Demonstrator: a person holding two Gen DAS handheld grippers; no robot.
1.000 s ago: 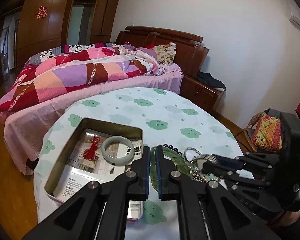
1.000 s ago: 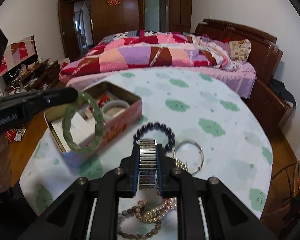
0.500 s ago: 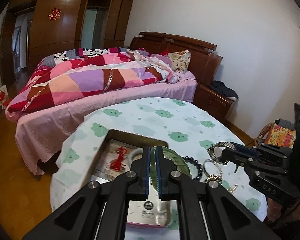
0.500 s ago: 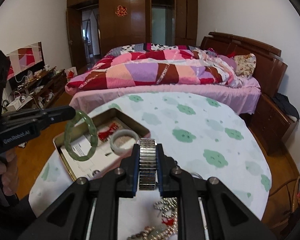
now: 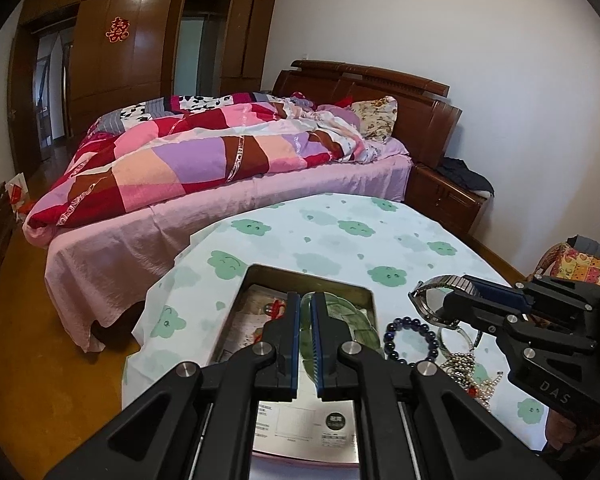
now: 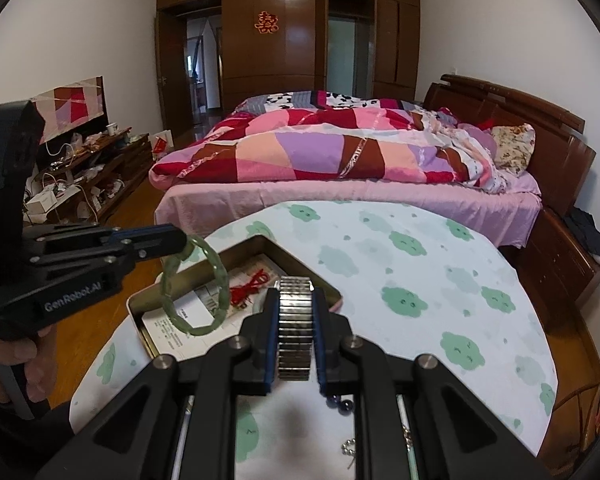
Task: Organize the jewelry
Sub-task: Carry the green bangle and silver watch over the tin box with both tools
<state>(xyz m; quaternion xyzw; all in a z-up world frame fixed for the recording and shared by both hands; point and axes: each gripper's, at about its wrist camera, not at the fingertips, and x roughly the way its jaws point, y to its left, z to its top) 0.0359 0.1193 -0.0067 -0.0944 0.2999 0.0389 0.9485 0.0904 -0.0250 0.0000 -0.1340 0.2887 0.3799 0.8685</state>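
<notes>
Soft, even daylight, glare on the wardrobe doors (image 5: 140,40), strong fisheye bending and dark vignetted corners

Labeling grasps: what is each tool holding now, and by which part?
Left tool pinches the green bangle at its upper rim. Right tool clamps the metal watch across its stretch band.

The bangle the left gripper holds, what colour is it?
Mottled green bangle, clearest in the right wrist view.

A bed (image 6: 352,196) with a pink sheet stands past the far edge of the round table (image 6: 452,280), under a patchwork quilt (image 6: 332,148) and a floral pillow (image 6: 514,148). A dark wooden wardrobe (image 6: 296,40) with a red paper cutting (image 6: 266,23) fills the back wall, and a cluttered low cabinet (image 6: 96,172) lines the left wall.
</notes>
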